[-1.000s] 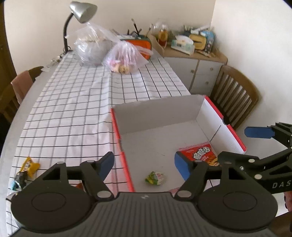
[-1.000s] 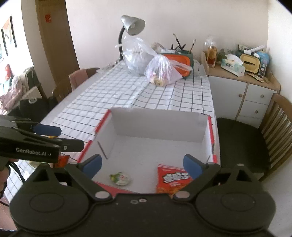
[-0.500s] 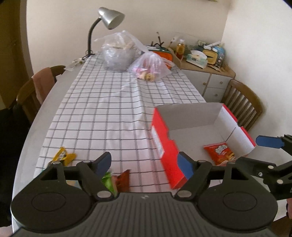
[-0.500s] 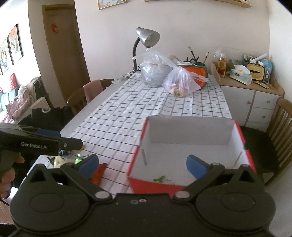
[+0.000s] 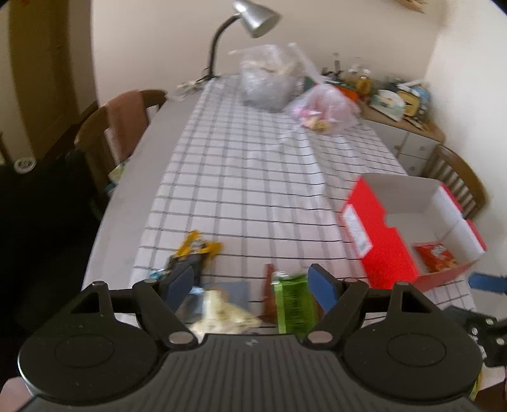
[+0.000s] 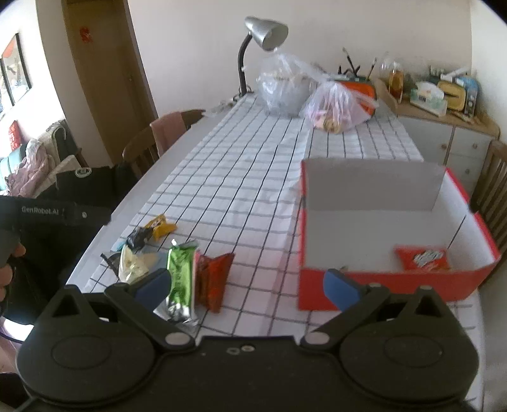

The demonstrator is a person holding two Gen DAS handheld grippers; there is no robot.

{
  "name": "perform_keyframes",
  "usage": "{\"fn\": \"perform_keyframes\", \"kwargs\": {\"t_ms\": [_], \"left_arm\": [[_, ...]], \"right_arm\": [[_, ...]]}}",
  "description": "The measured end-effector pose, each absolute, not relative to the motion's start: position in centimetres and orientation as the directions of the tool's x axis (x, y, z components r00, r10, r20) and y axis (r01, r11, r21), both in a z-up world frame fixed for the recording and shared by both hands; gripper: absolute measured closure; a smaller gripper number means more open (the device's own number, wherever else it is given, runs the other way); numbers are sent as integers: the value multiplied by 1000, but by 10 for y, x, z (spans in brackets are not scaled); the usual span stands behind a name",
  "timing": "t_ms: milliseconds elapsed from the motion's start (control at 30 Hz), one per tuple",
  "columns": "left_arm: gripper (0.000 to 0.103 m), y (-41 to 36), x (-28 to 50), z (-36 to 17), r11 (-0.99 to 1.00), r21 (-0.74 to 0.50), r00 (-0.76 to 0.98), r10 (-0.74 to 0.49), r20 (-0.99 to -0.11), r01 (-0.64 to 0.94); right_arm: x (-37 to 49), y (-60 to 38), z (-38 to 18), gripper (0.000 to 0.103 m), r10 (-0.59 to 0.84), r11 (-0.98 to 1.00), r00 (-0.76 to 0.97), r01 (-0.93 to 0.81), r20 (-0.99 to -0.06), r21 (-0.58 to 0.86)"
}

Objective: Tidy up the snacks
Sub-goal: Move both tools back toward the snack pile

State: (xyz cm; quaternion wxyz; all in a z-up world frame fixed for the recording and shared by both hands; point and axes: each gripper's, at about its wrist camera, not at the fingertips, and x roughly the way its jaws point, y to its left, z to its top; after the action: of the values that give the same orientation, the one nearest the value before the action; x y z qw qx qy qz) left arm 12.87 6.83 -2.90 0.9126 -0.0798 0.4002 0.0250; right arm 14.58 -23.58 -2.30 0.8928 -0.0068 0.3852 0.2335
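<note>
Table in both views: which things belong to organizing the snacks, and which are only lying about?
For the job:
red box
red packet inside it
green packet
dark red packet
yellow packet

Lying about:
desk lamp
two plastic bags
chairs

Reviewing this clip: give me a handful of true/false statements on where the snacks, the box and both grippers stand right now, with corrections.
1. The red cardboard box with a white inside holds a red chip packet. True.
2. The left gripper is shut on the green foil snack packet. False: its jaws are apart and the packet lies loose on the checked white tablecloth.
3. The right gripper is open and holds nothing. True.
4. The dark red snack pouch lies inside the box. False: it lies on the cloth, beside the green packet.
5. The silver desk lamp stands at the table's far end. True.
</note>
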Motion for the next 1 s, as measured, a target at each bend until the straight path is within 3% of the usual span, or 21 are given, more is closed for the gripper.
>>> {"fn": "perform_keyframes", "kwargs": {"t_ms": [300, 567, 1000], "left_arm": [[24, 122, 131, -71, 981, -99, 605, 23, -796, -169], [24, 152, 135, -111, 976, -80, 529, 40, -848, -201], [24, 163, 134, -130, 977, -68, 504, 44, -862, -202]], "right_arm": [[132, -180, -54, 1, 412, 864, 484, -478, -772, 161], [110, -117, -81, 5, 398, 767, 368, -636, -840, 84], [76, -41, -125, 28, 325, 549, 334, -828, -885, -111]]}}
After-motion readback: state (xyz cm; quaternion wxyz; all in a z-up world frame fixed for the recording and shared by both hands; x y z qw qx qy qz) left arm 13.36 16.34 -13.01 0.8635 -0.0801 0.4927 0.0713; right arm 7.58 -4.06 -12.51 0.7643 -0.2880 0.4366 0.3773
